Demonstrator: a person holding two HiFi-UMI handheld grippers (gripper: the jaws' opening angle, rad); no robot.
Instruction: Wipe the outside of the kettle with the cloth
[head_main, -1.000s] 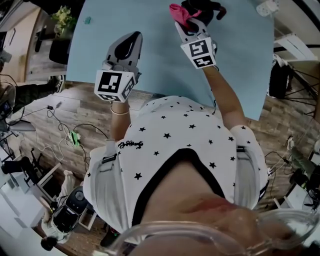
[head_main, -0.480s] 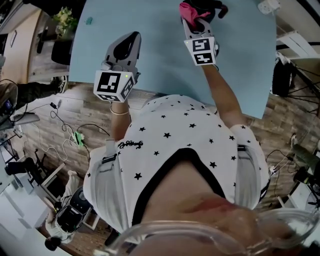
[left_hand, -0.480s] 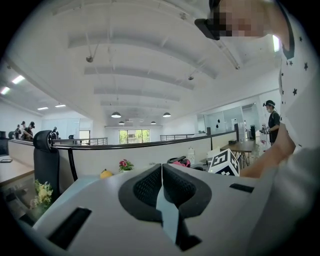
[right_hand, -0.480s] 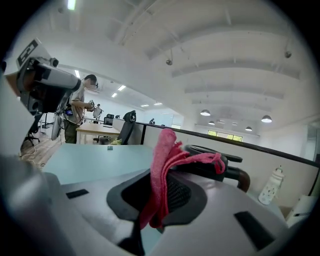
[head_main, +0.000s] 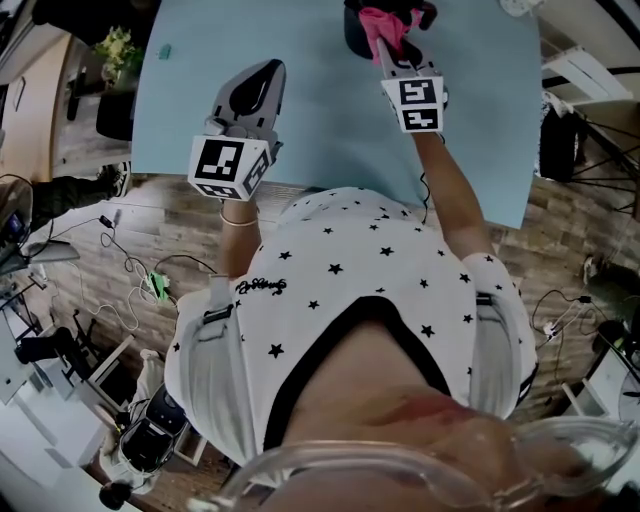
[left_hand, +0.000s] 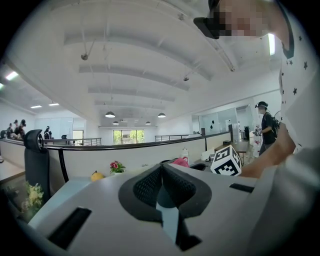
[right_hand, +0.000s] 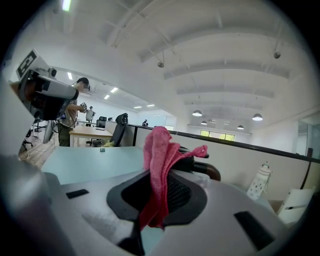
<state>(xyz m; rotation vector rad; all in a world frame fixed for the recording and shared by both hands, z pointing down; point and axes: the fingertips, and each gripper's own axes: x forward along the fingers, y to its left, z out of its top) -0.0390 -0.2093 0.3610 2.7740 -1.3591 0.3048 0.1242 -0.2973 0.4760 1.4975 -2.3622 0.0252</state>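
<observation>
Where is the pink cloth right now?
The cloth is clamped in the right gripper, at the head view's top right of centre, beside the black kettle.

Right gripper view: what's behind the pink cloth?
The dark kettle: only its handle and a bit of the top show past the cloth. The kettle's body is covered by the cloth and the right gripper clamping it.

Pale blue rectangular tabletop bears black kettle at far edge; small teal item, possibly clip, near far-left corner.
</observation>
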